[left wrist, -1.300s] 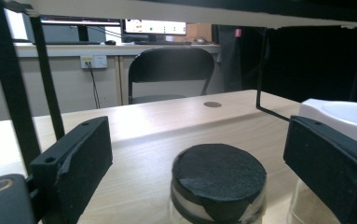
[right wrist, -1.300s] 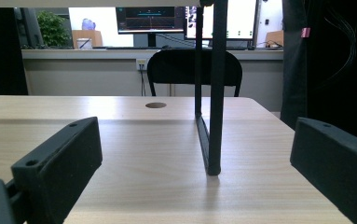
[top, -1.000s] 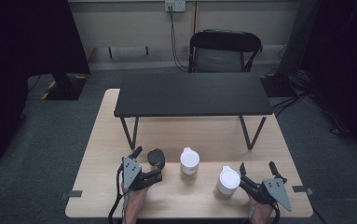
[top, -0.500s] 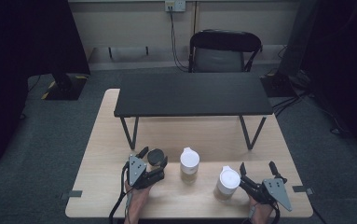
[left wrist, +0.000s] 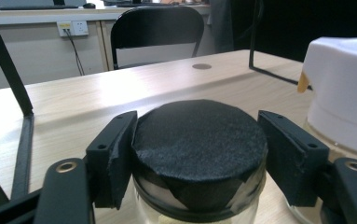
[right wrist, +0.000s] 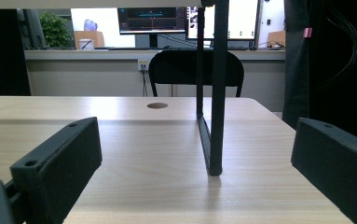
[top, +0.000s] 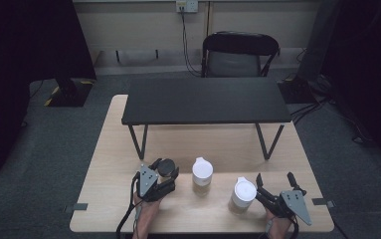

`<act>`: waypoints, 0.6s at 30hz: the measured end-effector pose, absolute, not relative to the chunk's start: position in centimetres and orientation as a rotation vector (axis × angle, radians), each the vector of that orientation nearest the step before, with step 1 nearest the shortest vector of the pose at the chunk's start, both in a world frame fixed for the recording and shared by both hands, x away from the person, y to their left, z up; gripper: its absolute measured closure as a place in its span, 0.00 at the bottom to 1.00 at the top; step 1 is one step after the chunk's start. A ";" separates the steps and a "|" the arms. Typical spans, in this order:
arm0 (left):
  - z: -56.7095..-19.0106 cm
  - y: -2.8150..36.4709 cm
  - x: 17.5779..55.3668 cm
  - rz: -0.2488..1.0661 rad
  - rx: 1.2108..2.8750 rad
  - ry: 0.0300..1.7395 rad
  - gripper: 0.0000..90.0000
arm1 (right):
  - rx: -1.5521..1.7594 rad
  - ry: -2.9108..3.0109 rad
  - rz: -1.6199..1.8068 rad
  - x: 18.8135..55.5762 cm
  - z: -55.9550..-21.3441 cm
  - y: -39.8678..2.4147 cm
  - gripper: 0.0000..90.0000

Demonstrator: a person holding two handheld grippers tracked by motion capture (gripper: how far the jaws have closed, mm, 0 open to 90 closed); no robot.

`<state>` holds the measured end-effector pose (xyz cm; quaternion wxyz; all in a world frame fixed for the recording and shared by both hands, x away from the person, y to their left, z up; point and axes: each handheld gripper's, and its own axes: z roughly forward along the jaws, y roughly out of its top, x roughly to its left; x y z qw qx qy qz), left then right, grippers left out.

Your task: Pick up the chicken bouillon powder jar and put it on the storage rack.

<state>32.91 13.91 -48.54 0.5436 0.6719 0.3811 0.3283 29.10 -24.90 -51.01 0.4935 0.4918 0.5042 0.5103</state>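
While it rested low at the near left of the worktop: left gripper had just been closing its jaws, and they pinched the black lid of a glass jar from both sides
Glass jar: stood upright on the worktop between the left gripper's jaws, its dark lid seen from above in the high view
Right gripper: right gripper lay at the near right of the worktop, jaws spread wide with nothing between them
First white-lidded container: white-capped container stood upright just right of the glass jar, apart from it, near the worktop's middle front
Second white-lidded container: second white-capped container stood upright just left of the right gripper, beside its jaws and outside them
Black shelf: black raised shelf stood on thin legs across the far half of the worktop, well apart from both grippers
Chair: black chair stood beyond the worktop's far edge
Wall socket: white socket sat on the far wall with cables hanging down
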 end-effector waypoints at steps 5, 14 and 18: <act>-48.5 14.0 32.9 0.776 1.588 0.903 0.38 | 1.193 1.223 1.238 29.1 -51.0 -24.9 0.01; -48.7 14.0 32.9 0.778 1.574 0.899 0.39 | 1.191 1.224 1.238 29.1 -51.0 -24.9 0.01; -48.6 14.1 32.9 0.778 1.574 0.908 0.39 | 1.191 1.224 1.238 29.1 -51.0 -24.9 0.01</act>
